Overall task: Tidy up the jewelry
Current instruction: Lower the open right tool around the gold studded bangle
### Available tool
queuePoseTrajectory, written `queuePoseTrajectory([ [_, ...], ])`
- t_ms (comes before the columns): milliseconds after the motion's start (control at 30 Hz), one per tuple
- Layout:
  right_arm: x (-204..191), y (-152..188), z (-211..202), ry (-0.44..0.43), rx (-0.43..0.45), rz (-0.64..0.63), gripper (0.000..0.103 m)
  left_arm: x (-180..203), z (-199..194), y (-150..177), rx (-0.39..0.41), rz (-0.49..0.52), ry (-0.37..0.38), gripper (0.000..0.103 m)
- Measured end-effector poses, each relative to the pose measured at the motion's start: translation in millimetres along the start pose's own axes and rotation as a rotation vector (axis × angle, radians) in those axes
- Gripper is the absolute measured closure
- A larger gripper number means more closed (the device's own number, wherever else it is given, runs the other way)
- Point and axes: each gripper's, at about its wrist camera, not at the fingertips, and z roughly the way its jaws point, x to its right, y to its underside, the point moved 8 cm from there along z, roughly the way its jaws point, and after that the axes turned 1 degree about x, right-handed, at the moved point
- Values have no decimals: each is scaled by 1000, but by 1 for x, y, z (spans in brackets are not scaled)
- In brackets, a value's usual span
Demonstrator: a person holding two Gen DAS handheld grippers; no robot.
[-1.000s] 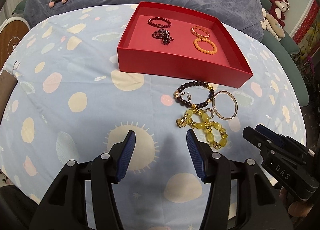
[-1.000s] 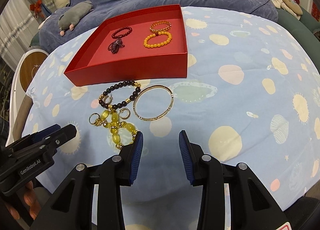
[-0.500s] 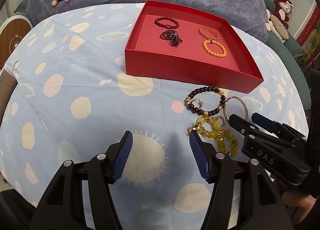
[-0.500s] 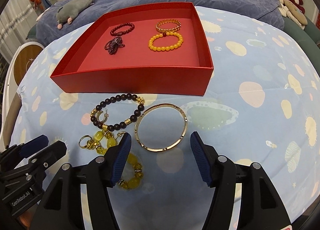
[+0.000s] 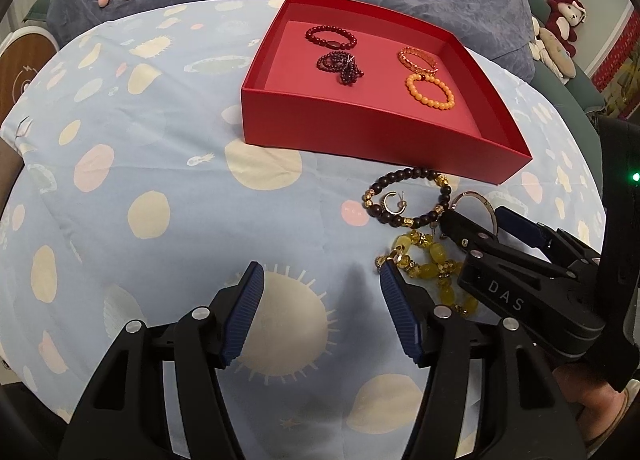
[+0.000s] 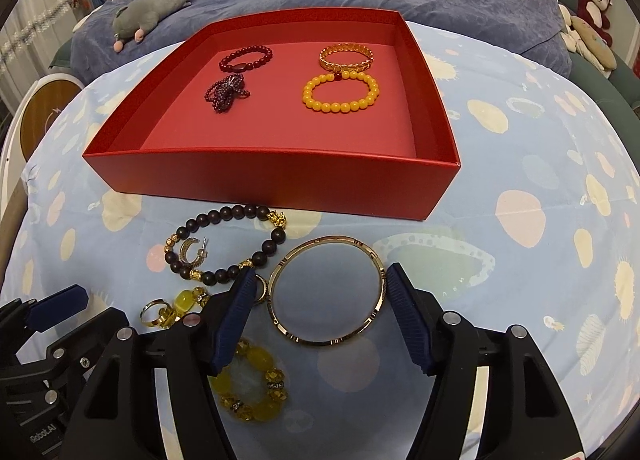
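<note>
Left wrist view: left gripper (image 5: 320, 280), fingers apart, empty, over bare cloth (image 5: 140, 132) to the left of the loose jewelry, likely parked clear of the working side. Red box (image 5: 360, 136) beyond holds four bracelets. Right gripper (image 5: 472, 220) reaches over the loose pile.

Right wrist view: right gripper (image 6: 316, 292), fingers apart, straddling the gold bangle (image 6: 326, 292), apparently lined up to pinch it. Dark bead bracelet (image 6: 228, 248), earring (image 6: 194, 252), yellow bracelet (image 6: 252, 384) and ring (image 6: 154, 310) lie outside the box (image 6: 280, 180).
</note>
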Motion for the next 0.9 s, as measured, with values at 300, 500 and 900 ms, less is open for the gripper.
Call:
queuePoseTrajectory([
  [300,3,12,-8,-19,-13,0,42,6,-2,2,3,5,14,45],
  [500,3,27,-18,-34,-17,-2,41,7,-4,3,4,1,17,46],
  [900,7,41,-27,-44,-14,19,40,11,-6,6,1,2,26,45],
])
